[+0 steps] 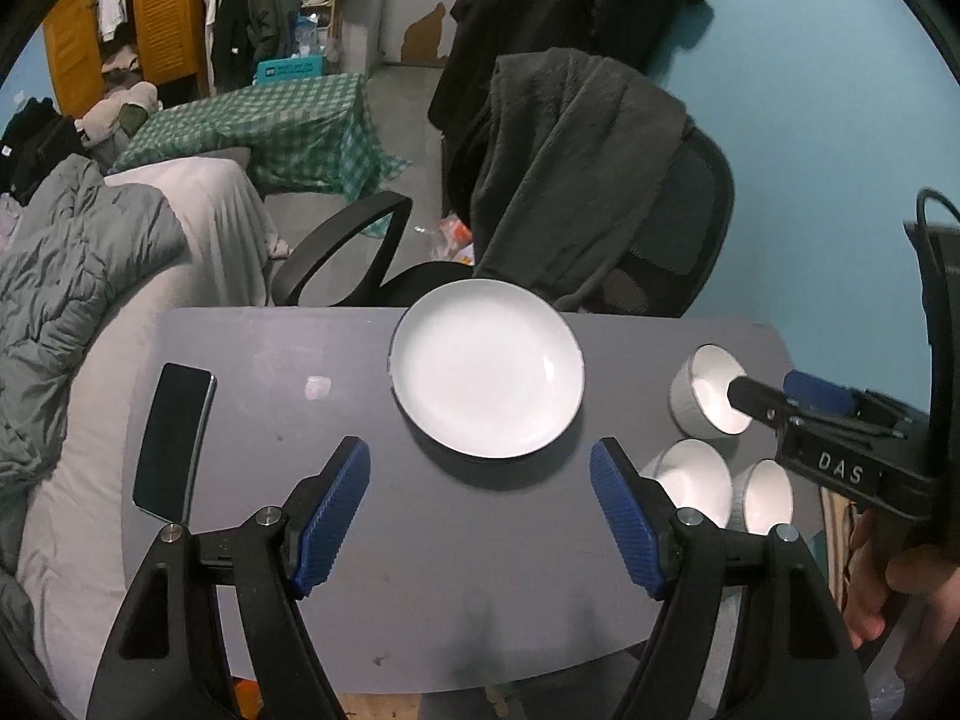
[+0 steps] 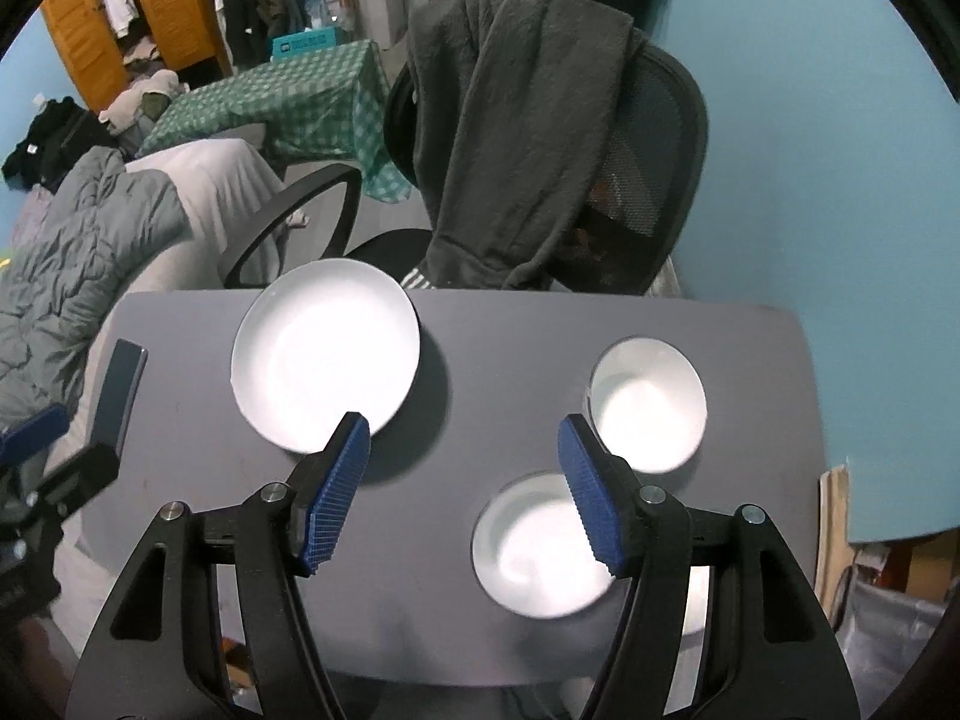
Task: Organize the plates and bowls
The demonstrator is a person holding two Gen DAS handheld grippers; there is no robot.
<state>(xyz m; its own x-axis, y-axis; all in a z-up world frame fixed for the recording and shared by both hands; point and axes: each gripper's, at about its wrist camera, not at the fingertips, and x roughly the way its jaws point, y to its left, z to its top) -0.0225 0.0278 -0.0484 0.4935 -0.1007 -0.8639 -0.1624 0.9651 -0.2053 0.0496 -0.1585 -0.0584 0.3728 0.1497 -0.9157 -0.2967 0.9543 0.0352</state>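
Note:
A white plate (image 1: pixel 487 367) lies at the far middle of the grey table (image 1: pixel 372 540); it also shows in the right wrist view (image 2: pixel 324 354). Three white bowls stand at the right: a far one (image 1: pixel 711 390) (image 2: pixel 648 405), a near one (image 1: pixel 693 480) (image 2: pixel 534 546), and a third (image 1: pixel 765 495) mostly hidden in the right wrist view. My left gripper (image 1: pixel 480 516) is open and empty, hovering short of the plate. My right gripper (image 2: pixel 465 492) is open and empty above the table between plate and bowls; its body shows in the left wrist view (image 1: pixel 840 438).
A dark phone (image 1: pixel 174 438) lies at the table's left edge. An office chair draped with a grey hoodie (image 1: pixel 576 168) stands behind the table. A bed with a grey duvet (image 1: pixel 72 276) is to the left. A blue wall is to the right.

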